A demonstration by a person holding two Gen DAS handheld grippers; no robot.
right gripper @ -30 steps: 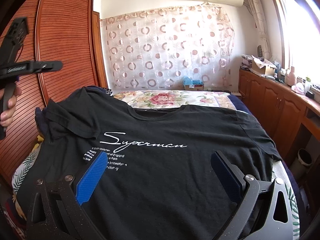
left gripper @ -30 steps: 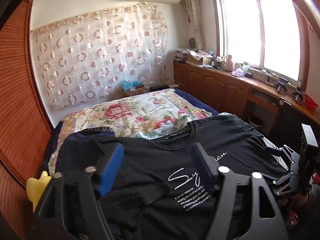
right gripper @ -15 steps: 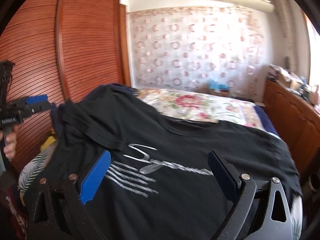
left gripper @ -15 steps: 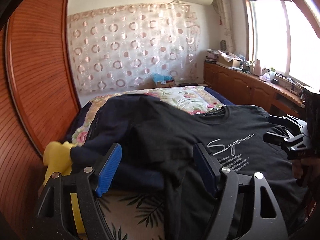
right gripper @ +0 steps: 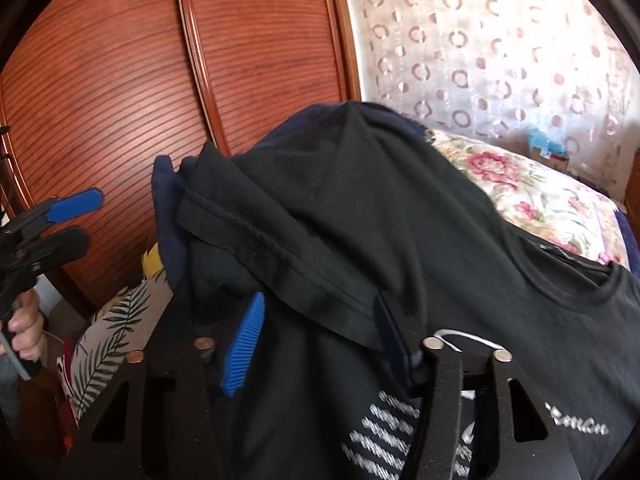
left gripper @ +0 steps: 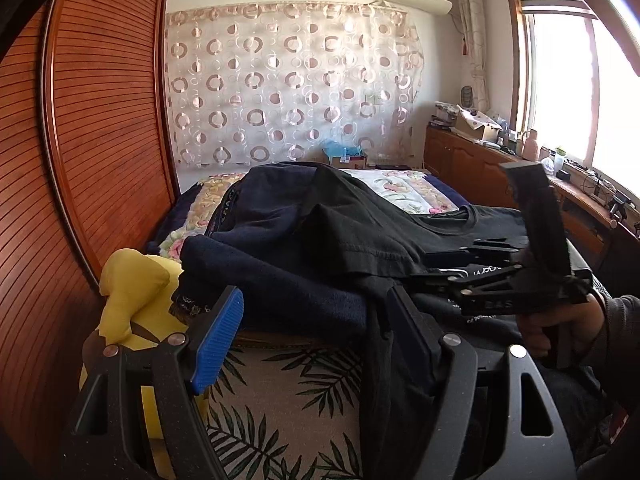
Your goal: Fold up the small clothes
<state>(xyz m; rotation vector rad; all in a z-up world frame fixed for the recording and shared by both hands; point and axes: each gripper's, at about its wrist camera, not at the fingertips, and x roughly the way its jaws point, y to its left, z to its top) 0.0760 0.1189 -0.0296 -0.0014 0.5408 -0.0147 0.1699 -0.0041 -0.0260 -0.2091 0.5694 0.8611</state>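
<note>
The right gripper is closing around the black T-shirt's sleeve hem, pads not yet pressing. The left gripper stands spread, empty, beside the sleeve's hanging edge.

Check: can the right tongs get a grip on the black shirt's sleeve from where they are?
Probably yes. The right tongs are closing with the hem of the sleeve of the black shirt lying between the pads, nothing blocking. The left tongs hang off to the side.

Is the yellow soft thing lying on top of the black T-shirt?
No. The yellow soft thing lies beside the wardrobe, left of the clothes, apart from the black T-shirt.
</note>
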